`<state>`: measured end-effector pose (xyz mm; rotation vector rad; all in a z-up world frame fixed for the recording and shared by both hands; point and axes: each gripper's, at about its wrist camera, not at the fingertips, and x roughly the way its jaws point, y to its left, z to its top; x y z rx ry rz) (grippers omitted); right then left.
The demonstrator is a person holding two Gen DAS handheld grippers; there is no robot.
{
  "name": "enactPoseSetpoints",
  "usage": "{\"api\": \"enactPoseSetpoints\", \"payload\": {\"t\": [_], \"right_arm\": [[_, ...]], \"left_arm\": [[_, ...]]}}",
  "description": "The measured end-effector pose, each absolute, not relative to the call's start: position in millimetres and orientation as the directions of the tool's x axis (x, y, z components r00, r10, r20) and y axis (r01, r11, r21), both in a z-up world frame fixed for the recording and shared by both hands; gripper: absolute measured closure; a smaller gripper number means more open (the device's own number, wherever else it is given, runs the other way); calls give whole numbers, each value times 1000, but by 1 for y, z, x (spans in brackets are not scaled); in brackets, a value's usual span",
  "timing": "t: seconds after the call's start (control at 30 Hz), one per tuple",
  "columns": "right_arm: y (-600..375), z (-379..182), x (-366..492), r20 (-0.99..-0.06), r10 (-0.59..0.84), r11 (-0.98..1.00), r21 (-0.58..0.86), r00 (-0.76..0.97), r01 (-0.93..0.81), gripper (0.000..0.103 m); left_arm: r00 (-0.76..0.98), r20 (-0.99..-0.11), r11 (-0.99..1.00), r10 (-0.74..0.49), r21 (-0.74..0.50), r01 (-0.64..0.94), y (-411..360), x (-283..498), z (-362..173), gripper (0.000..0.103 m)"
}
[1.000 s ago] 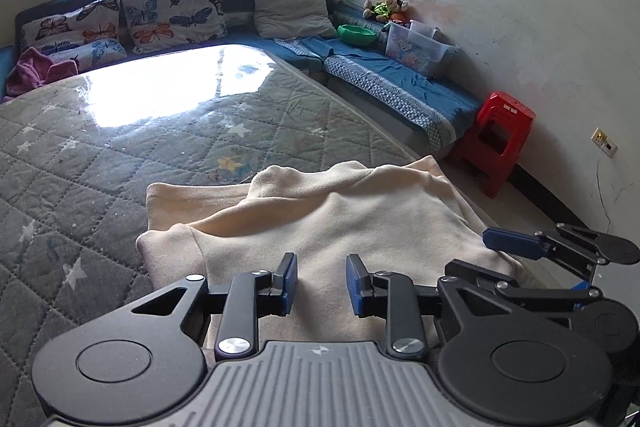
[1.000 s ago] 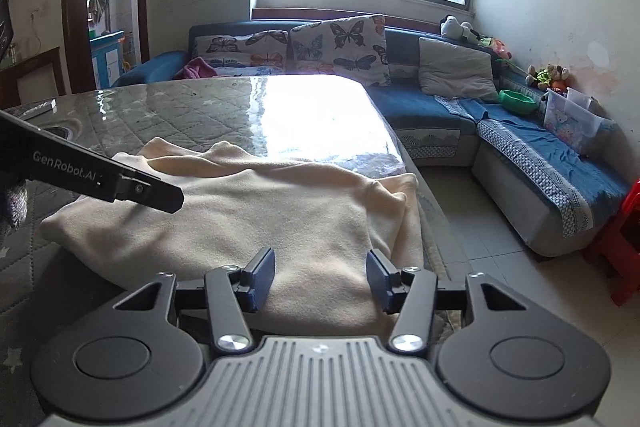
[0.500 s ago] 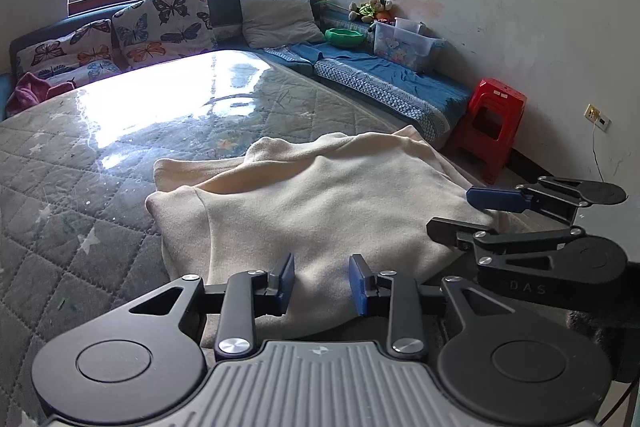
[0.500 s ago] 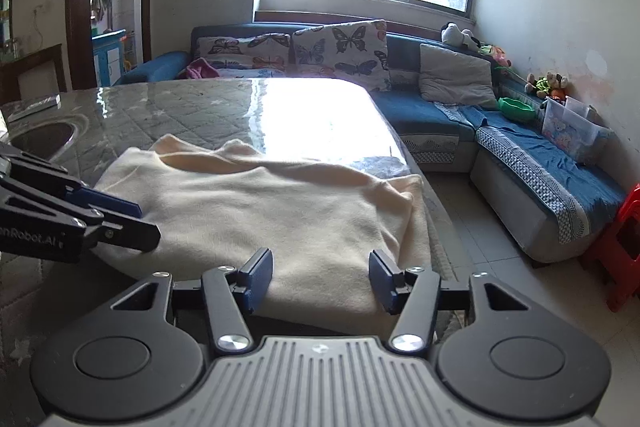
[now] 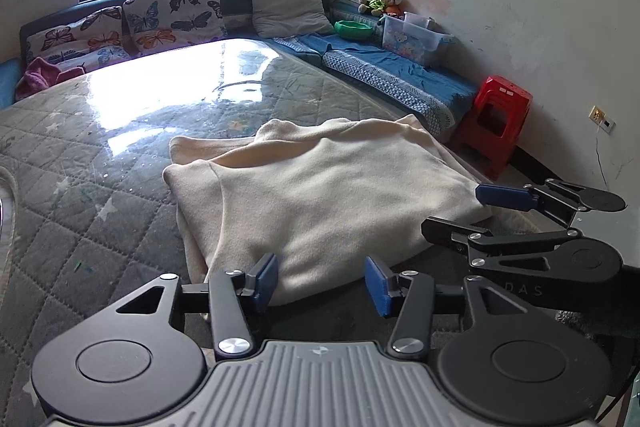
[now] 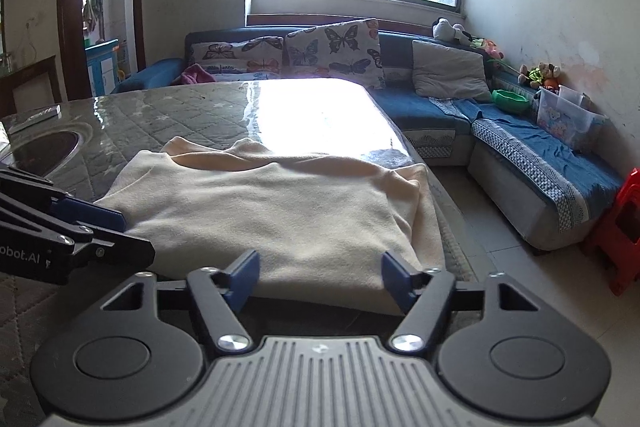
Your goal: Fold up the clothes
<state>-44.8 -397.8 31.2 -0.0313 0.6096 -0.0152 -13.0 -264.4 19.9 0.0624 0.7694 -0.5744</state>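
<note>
Both my tongs pulled back off the cream sweater (image 5: 320,187) on the table (image 5: 100,187). Left gripper (image 5: 322,283) and right gripper (image 6: 320,279) are opening, empty. Its far sleeve may be tucked under.

Folded cream garment (image 5: 320,187) on quilted worktop (image 5: 100,187); left gripper (image 5: 321,281) jaws opening at its near edge, nothing between; right gripper (image 5: 472,211) beside, w/ jaws apart.
</note>
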Motion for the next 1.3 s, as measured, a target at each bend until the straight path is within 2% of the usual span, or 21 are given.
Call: {"api": "enactPoseSetpoints", "payload": {"t": [0.27,0.33,0.57,0.8,0.9,1.3], "right_arm": [[-393,32,-56,-569,-34,999,-26,822,24,25],[-392,33,-59,-567,-38,999,-18,823,34,15],[-387,31,-71,-560,-44,999,2,827,54,11],[-382,32,-79,-551,-65,997,-1,832,77,0],[-381,33,-83,-545,-67,997,1,836,80,0],[-372,36,-93,-552,-52,998,7,832,67,0]], "left_arm": [[581,-668,852,-465,-159,498,-256,-26,20,43],[583,-666,854,-464,-162,495,-253,-29,20,40],[594,-665,863,-452,-158,480,-246,-39,19,33],[610,-657,871,-444,-155,467,-239,-46,21,26],[624,-646,872,-440,-140,469,-237,-51,23,19],[668,-605,870,-433,-88,484,-232,-73,34,0]]}}
